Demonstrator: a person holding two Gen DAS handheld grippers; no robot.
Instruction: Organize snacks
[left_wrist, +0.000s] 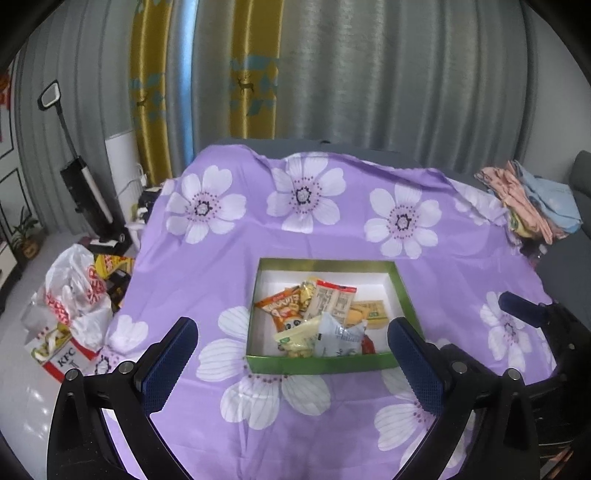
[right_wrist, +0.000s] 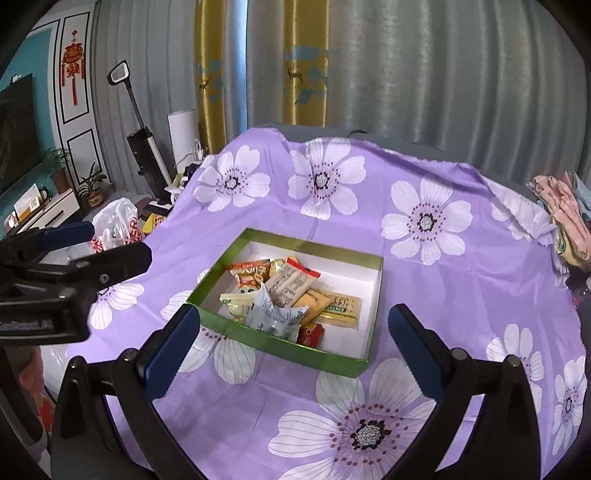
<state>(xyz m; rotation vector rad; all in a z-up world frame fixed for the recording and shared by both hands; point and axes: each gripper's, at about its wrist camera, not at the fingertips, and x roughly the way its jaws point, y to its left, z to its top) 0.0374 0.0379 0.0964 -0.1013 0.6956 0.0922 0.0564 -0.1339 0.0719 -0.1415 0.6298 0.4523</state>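
Observation:
A green box (left_wrist: 317, 363) with a white inside sits on the purple flowered cloth (left_wrist: 258, 229). It holds several snack packets: an orange bag (left_wrist: 282, 304), a red-edged beige packet (left_wrist: 332, 301), a white crinkled packet (left_wrist: 338, 338) and a yellow packet (left_wrist: 295, 338). My left gripper (left_wrist: 291, 332) is open and empty, hovering in front of the box. My right gripper (right_wrist: 293, 321) is open and empty, above the box's (right_wrist: 295, 350) near edge. The right gripper also shows at the right in the left wrist view (left_wrist: 524, 306). The left gripper shows at the left in the right wrist view (right_wrist: 92, 251).
A white plastic bag (left_wrist: 77, 291) and a KFC box (left_wrist: 62, 354) lie on the floor to the left. A vacuum (left_wrist: 88, 192) stands by the curtains. Folded clothes (left_wrist: 532, 199) lie at the table's far right. A TV stand with plants (right_wrist: 55, 192) is at far left.

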